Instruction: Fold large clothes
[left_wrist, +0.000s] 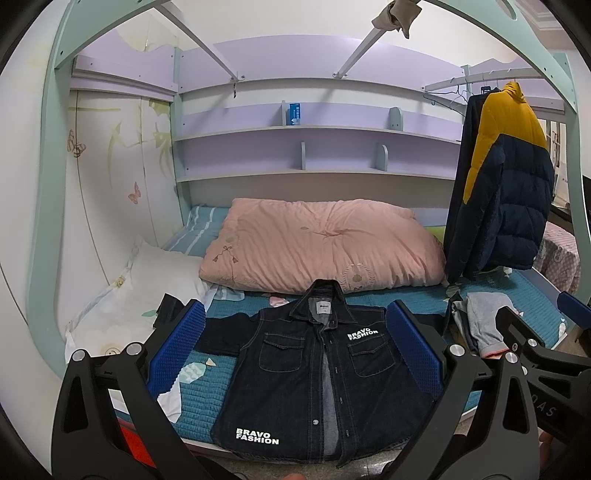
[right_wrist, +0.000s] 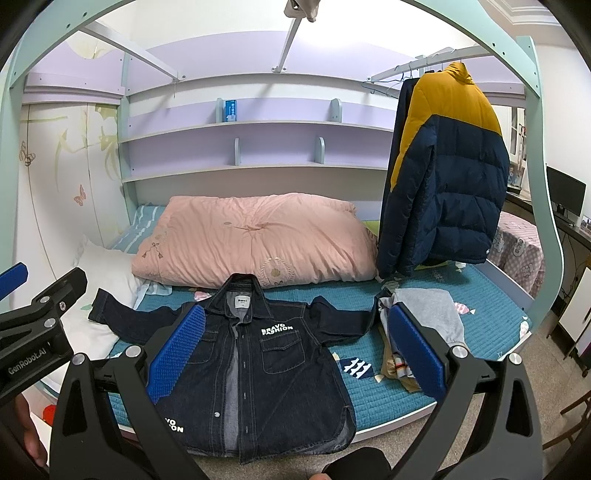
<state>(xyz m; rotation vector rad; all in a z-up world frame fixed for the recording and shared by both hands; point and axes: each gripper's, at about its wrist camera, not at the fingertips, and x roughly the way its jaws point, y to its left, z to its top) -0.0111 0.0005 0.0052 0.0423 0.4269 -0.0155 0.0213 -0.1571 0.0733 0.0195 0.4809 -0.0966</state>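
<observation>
While spread: one denim jacket (left_wrist: 317, 373); two grippers

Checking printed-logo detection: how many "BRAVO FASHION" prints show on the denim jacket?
2. One on the chest above the pocket, one near the hem of the other front panel. The denim jacket lies front-up on the bed, so any print on its back is hidden.

A pink duvet (left_wrist: 325, 243) lies folded on the teal bed (left_wrist: 207, 402), beside a white pillow (left_wrist: 147, 295). A navy and yellow puffer coat (right_wrist: 450, 166) hangs from a rail. A blue box (left_wrist: 294, 113) stands on the lilac shelf (left_wrist: 332, 129).
</observation>
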